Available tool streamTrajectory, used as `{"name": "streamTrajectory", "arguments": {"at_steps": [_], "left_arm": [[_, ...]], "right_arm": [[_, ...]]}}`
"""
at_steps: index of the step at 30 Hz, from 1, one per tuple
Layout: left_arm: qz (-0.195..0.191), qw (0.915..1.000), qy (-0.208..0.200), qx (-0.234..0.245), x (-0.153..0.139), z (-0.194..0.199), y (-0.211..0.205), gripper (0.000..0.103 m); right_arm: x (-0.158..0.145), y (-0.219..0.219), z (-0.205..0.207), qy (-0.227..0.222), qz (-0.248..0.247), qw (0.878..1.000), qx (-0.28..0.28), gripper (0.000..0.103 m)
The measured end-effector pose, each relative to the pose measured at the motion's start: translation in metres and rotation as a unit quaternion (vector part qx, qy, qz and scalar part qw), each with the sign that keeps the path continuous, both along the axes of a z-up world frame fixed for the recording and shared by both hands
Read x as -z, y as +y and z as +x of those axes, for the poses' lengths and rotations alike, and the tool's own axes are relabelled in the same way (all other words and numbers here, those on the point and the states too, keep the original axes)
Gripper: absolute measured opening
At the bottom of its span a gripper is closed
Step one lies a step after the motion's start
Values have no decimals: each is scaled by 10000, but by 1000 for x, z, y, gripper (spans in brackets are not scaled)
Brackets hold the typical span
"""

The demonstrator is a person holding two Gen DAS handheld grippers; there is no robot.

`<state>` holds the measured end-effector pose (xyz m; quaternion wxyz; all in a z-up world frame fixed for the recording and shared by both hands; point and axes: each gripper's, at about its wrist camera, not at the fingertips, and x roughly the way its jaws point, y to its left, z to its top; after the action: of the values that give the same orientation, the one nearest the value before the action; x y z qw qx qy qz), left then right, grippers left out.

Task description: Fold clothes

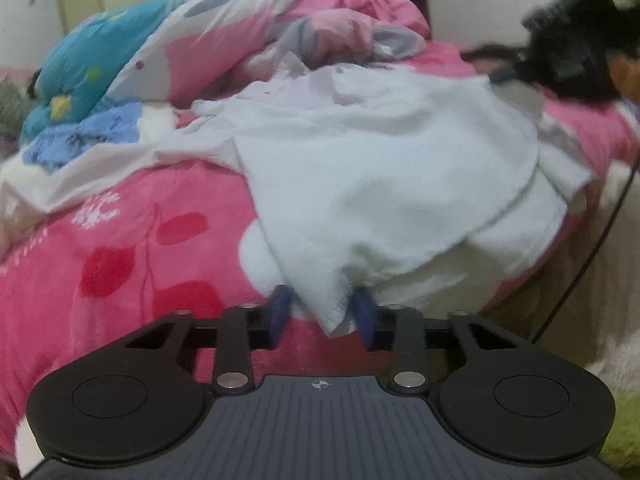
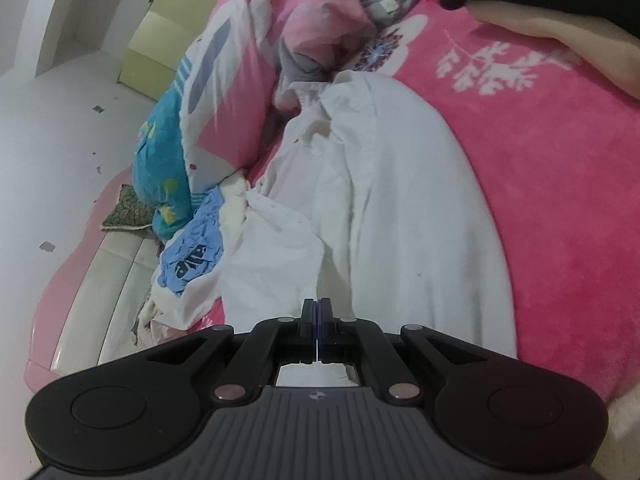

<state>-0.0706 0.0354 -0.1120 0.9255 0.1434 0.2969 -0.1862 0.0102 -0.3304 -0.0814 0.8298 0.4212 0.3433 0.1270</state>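
Observation:
A white garment lies spread and partly folded on a pink fleece blanket on a bed. My left gripper is at the garment's near edge. Its blue pads stand apart, and a white corner hangs loosely between them without being pressed. My right gripper is shut, its fingers together low over the white cloth; whether any cloth is pinched I cannot tell. In the left wrist view the right gripper shows blurred at the garment's far right side.
A heap of bedding and clothes lies behind the garment: a pink and grey piece, a teal quilt, a light blue garment. A person's forearm rests on the blanket. A black cable hangs by the bed's edge.

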Motion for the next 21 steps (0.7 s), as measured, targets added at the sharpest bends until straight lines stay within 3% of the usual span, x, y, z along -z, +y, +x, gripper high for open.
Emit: {"name": "streamTrajectory", "arguments": {"at_steps": [1,2,5,12,16,19,21], "left_arm": [[-162,9998,30,-62,-3,1,4,14],[-274,9996,51,-109,-5,1,7,9],[-609,9978,114,-248,-13,0,16,0],[-1119,9907,302,-720,-49,-21,49,0],[-854,9880,838,-976,-30,-23,58,0],[-1026,9816,1205,-1068,-14,-20,63,0],[-1131,9800,1275,-1029,-14,-19,67,1]], "right_arm": [[-1,1,1,-11,-27,10000,-29,0],[-2,2,1,-16,-49,10000,-58,0],[-5,6,2,-20,-49,9999,-135,0],[-13,22,-10,85,205,9979,-601,0],[1,39,-20,456,114,9949,-891,0],[22,43,-21,867,-183,9928,-803,0],[25,41,-22,894,-162,9931,-742,0]]}}
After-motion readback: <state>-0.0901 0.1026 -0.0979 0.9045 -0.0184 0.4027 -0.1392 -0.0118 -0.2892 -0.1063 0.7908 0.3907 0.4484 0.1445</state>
